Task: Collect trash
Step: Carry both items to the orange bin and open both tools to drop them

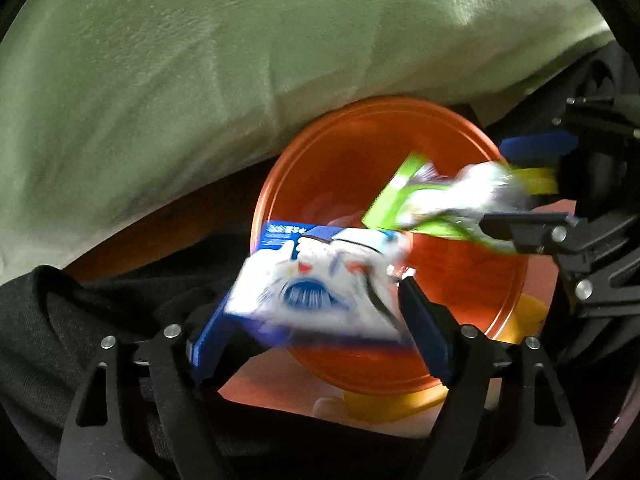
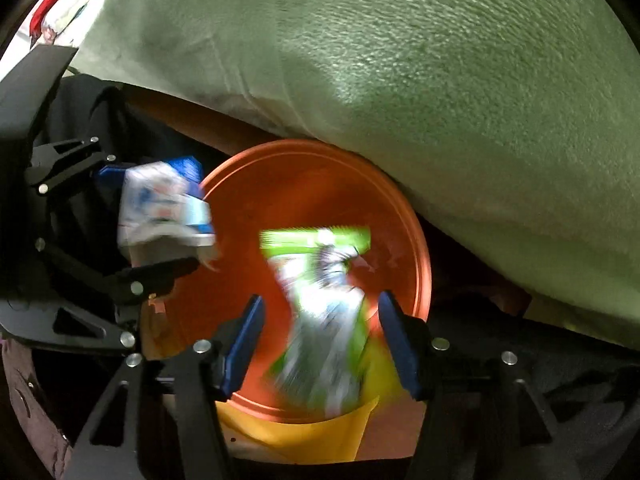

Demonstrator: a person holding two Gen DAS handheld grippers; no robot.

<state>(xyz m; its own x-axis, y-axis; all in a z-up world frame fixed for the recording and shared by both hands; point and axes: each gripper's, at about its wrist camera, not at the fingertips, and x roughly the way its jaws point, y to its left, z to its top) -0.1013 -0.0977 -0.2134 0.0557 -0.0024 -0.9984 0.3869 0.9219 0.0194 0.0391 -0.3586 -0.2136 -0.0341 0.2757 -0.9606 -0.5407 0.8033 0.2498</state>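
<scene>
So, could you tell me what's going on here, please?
A person is collecting trash with two handheld grippers over an orange bin beside a green-covered bed. The left gripper has a crumpled white-and-blue wrapper between its jaws at the bin's edge. The right gripper has its jaws spread wide, and a green-and-white wrapper sits blurred between them over the bin's opening, apparently being dropped. Neither piece has landed inside yet.

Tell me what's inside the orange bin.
The orange bin shows mostly bare orange wall. The green-and-white wrapper between the right gripper fingers and the blue-and-white wrapper at the left gripper cover the bottom.
</scene>
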